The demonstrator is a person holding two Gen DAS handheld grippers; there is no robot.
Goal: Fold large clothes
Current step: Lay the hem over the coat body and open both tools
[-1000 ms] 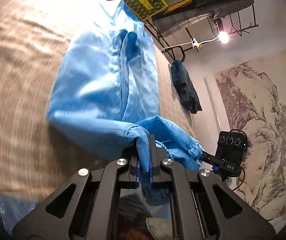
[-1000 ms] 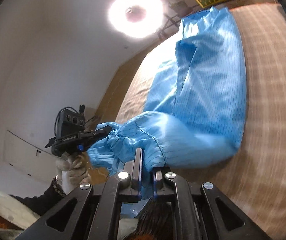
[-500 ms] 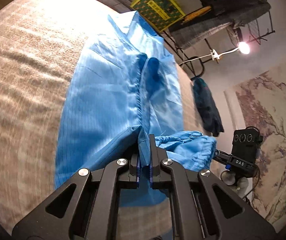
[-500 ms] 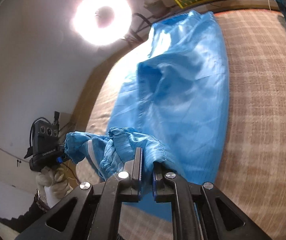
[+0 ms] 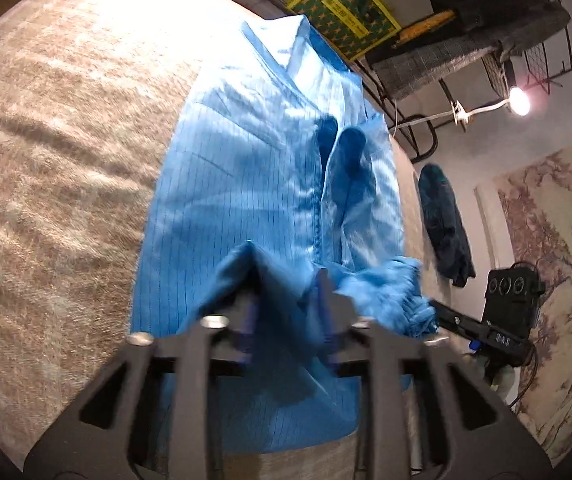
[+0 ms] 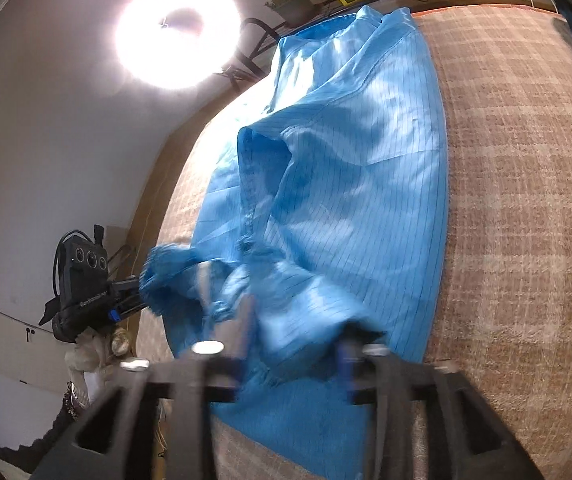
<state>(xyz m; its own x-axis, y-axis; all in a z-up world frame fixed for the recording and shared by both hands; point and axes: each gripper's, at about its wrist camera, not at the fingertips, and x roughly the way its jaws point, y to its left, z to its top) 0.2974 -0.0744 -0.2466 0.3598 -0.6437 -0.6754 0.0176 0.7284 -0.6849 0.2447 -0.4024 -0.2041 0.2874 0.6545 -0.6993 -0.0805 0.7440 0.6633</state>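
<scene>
A large light-blue coat [image 5: 246, 184] with thin dark stripes lies lengthwise on a beige plaid bed cover [image 5: 58, 152], its collar [image 5: 297, 40] at the far end. My left gripper [image 5: 286, 300] is opening; a loose fold of the coat's near edge lies between its spread fingers, and the pads do not press on it. My right gripper [image 6: 293, 332] is opening too, with a bunched part of the coat [image 6: 325, 184] slack between its fingers. A ruffled cuff [image 6: 166, 268] hangs between the two grippers. Motion blur smears both sets of fingers.
A dark teal garment [image 5: 441, 216] hangs over the bed's far side. Behind the bed stand a yellow-green box [image 5: 341, 8], a metal rack of dark clothes [image 5: 485, 12] and a lamp [image 5: 519, 100]. A ring light [image 6: 178, 36] glares on the white wall. A gloved hand [image 6: 94, 352] holds the left gripper.
Both grippers were shut on the coat's edge and now stand with jaws apart. They moved forward and down over the bed, and the carried fabric has sunk onto the rest of the coat.
</scene>
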